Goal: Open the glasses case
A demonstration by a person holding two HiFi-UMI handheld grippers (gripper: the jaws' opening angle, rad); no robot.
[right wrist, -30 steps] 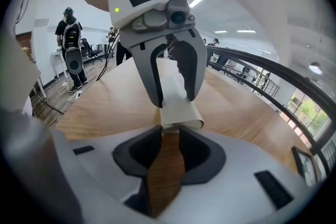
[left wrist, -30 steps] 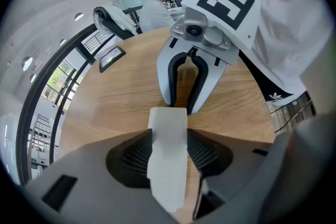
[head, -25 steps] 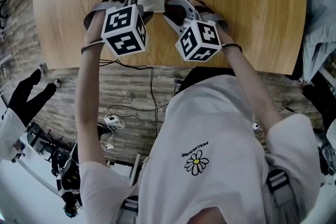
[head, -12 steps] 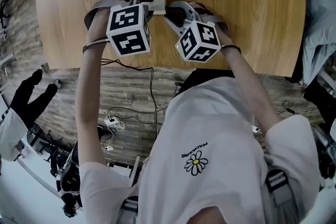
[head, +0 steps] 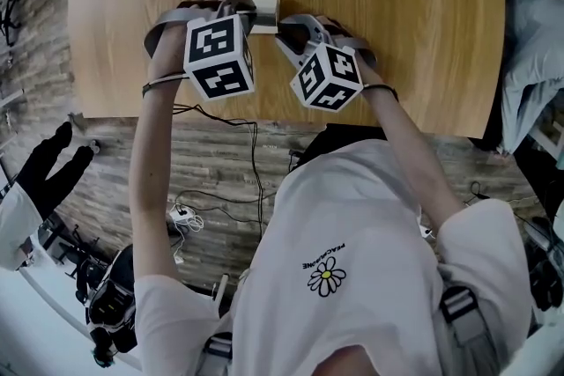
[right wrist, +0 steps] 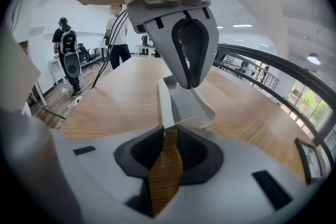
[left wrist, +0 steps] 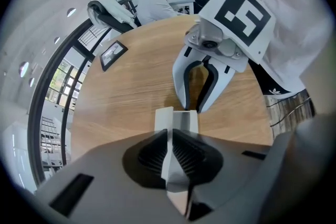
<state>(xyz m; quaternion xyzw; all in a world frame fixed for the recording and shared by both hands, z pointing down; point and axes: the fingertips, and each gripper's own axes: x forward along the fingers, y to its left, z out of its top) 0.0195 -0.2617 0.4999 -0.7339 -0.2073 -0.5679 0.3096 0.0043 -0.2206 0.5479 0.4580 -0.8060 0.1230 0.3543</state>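
A pale grey glasses case [head: 267, 9] lies on the round wooden table [head: 397, 4], between my two grippers. My left gripper [head: 249, 13] points steeply down; its jaws have just been closing and are now shut on the case's thin flap [left wrist: 177, 118], which stands up between the pads. In the left gripper view its fingertips [left wrist: 169, 136] meet on that flap. My right gripper [head: 282, 24] comes in from the right at a slant. Its jaws [right wrist: 169, 131] have been closing too and nip the near end of the case [right wrist: 186, 107]. The case's contents are hidden.
The table's near edge [head: 264, 114] runs just under my wrists. A dark framed object [left wrist: 113, 54] lies flat near the far rim. Cables [head: 189, 211] trail on the wood floor below. People stand and sit in the room beyond the table.
My left gripper has risen a little over the case, its marker cube drifting right. The right gripper has stayed by the case's right end.
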